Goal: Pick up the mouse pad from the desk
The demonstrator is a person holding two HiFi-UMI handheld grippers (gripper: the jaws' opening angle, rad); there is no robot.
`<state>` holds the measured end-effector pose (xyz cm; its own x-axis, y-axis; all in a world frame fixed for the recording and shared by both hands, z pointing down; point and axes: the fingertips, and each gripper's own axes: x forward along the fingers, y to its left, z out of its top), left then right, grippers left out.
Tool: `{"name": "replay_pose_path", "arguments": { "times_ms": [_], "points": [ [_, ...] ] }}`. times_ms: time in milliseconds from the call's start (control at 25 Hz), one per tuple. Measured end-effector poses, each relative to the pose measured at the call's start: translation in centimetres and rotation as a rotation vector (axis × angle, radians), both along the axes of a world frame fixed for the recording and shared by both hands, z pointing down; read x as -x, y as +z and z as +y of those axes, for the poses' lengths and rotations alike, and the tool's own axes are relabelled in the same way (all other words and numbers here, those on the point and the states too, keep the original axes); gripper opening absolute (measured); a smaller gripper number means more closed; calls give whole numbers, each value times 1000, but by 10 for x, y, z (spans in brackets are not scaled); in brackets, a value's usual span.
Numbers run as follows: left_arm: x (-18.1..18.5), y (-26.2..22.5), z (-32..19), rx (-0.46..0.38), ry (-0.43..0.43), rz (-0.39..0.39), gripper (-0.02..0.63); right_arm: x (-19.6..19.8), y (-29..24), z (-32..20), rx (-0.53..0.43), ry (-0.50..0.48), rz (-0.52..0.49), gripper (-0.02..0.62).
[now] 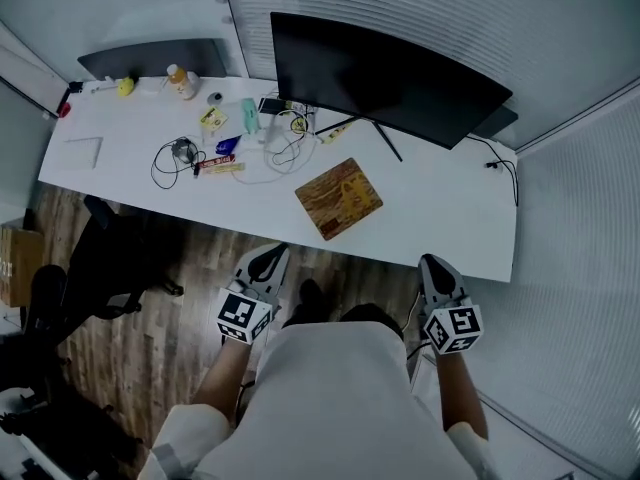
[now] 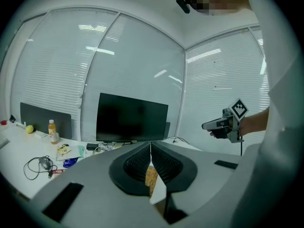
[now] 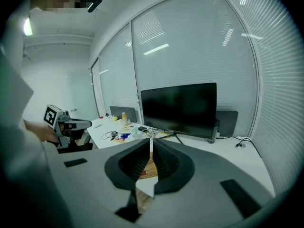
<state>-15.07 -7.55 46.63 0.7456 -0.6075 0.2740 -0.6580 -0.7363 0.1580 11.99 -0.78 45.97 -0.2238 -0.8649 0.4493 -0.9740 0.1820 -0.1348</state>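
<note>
The mouse pad (image 1: pixel 338 198), brown with a wood-like pattern, lies flat on the white desk (image 1: pixel 450 218) in front of the monitor, near the front edge. Both grippers hover short of that edge, above the floor. My left gripper (image 1: pixel 270 255) is shut and empty, below and left of the pad. My right gripper (image 1: pixel 431 262) is also shut and empty, below and right of it. In the left gripper view the pad (image 2: pixel 151 177) shows past the closed jaws (image 2: pixel 151 144), with the right gripper (image 2: pixel 205 125) off to the side. The right gripper view shows the pad (image 3: pixel 148 169) beyond its jaws (image 3: pixel 151 139).
A wide black monitor (image 1: pixel 380 78) stands behind the pad, its stand leg (image 1: pixel 388 143) just beyond it. Tangled cables (image 1: pixel 180 158), wrappers (image 1: pixel 220 158) and a bottle (image 1: pixel 181 81) crowd the desk's left half. A black office chair (image 1: pixel 100 268) sits at the left; blinds enclose the corner.
</note>
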Motion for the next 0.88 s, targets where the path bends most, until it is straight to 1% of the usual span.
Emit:
{"name": "replay_pose_path", "arguments": {
  "times_ms": [200,440,640,880],
  "points": [
    [-4,13,-17,29,19,4,20,1,9,-6,34,28,0,38],
    [-16,33,-37,62,24,-18,20,-3,22,-17,67,28,-8,38],
    [-34,55,-53,86,23,-60,21,-11,36,-35,88,-5,-25,38],
    [-56,91,-78,156,21,-109,23,-26,55,-66,129,-59,-55,38]
  ]
}}
